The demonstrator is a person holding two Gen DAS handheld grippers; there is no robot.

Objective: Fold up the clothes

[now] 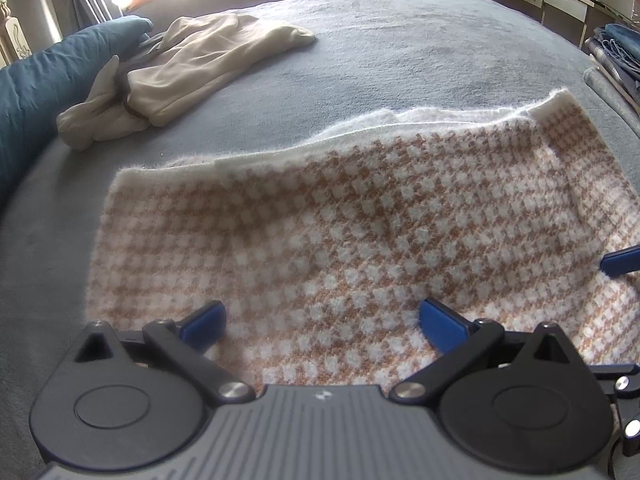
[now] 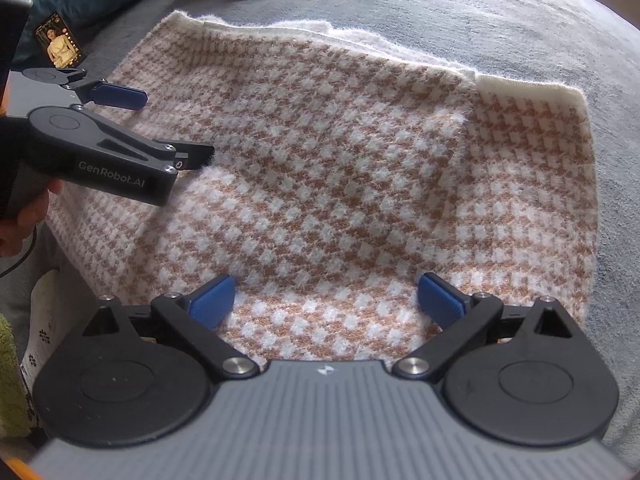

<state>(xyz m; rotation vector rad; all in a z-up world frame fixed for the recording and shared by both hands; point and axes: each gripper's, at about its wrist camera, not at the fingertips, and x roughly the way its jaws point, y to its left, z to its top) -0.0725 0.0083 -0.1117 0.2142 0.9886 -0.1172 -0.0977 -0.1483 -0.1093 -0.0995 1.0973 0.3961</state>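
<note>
A fuzzy orange-and-white houndstooth sweater point(image 1: 340, 216) lies folded flat on the grey bed; it also shows in the right wrist view point(image 2: 340, 168). Its white ribbed hem point(image 1: 360, 136) runs along the far edge. My left gripper point(image 1: 320, 320) is open and empty, low over the sweater's near edge; it also shows from the side in the right wrist view point(image 2: 160, 128). My right gripper point(image 2: 326, 300) is open and empty over the near edge, to the right of the left one. One of its blue fingertips point(image 1: 620, 262) shows at the right edge of the left wrist view.
A crumpled beige garment point(image 1: 188, 68) lies at the far left of the bed point(image 1: 400, 52), next to a teal pillow point(image 1: 44, 80). Folded jeans and cloths point(image 1: 616, 52) are stacked at the far right. A phone point(image 2: 60, 46) lies left of the sweater.
</note>
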